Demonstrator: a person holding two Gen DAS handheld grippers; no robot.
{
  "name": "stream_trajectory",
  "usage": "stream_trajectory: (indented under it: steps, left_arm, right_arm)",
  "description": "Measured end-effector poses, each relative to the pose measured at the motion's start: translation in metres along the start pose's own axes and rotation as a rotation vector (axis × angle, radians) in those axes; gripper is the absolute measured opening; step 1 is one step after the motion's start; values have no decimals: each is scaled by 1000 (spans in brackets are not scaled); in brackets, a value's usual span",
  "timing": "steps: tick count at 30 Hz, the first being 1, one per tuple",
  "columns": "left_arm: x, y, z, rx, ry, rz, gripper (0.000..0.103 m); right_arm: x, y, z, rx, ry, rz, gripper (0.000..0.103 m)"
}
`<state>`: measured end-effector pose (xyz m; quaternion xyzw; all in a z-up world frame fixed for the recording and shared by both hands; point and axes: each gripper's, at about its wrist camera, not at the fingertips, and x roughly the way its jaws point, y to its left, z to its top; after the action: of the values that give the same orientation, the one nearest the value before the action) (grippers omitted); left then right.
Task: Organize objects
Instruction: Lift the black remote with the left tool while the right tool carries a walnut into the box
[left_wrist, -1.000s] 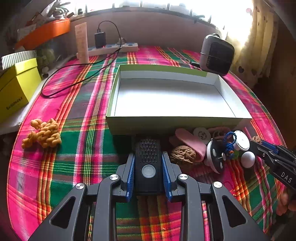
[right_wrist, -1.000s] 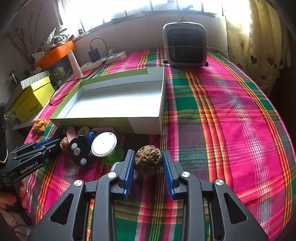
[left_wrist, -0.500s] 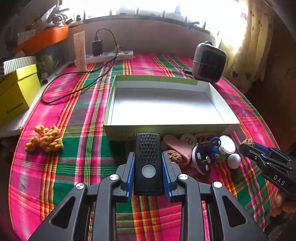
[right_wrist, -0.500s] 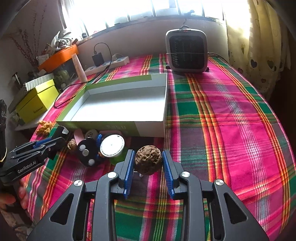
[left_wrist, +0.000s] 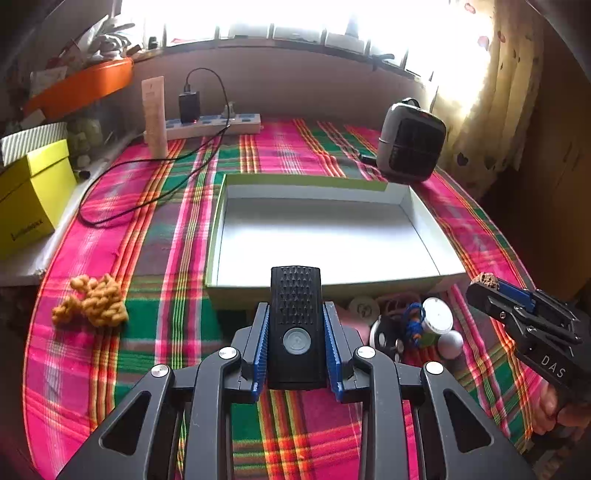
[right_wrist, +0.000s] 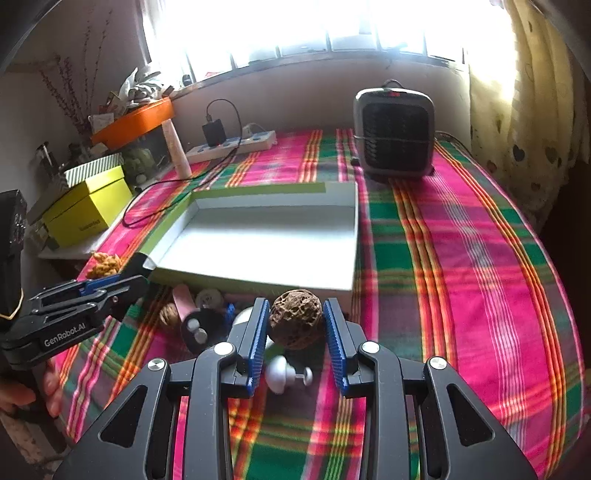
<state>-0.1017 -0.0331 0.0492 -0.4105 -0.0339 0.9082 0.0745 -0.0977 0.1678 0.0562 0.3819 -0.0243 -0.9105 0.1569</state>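
My left gripper (left_wrist: 295, 343) is shut on a black rectangular device (left_wrist: 295, 325) with a round button, held above the cloth just short of the near wall of the open green box (left_wrist: 325, 288). My right gripper (right_wrist: 295, 328) is shut on a brown pitted walnut (right_wrist: 295, 323), raised near the box's near right corner (right_wrist: 347, 284). The box's white inside holds nothing. A heap of small items lies in front of the box: a white knob (right_wrist: 282, 373), a black disc (right_wrist: 199, 328), a white-lidded jar (left_wrist: 437, 319), a pink piece (right_wrist: 183, 299).
A grey heater (left_wrist: 410, 144) stands behind the box at the right. A power strip (left_wrist: 214, 125) with a black cable lies at the back. A yellow box (left_wrist: 29, 195) sits off the left edge. A tan knotted lump (left_wrist: 94, 306) lies on the plaid cloth at the left.
Both grippers have risen and pulled back from the cloth with their loads; the walnut and the black device are higher, and the heap of items looks smaller below.
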Motion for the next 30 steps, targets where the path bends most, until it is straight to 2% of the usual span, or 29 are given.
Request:
stream_trajectory:
  steps: [11, 30]
  left_arm:
    - [22, 2, 31, -17, 11, -38, 25]
    - [81, 13, 68, -16, 72, -18, 25]
  right_arm:
    - [26, 2, 30, -39, 24, 19, 32]
    - [105, -4, 74, -74, 161, 12, 32]
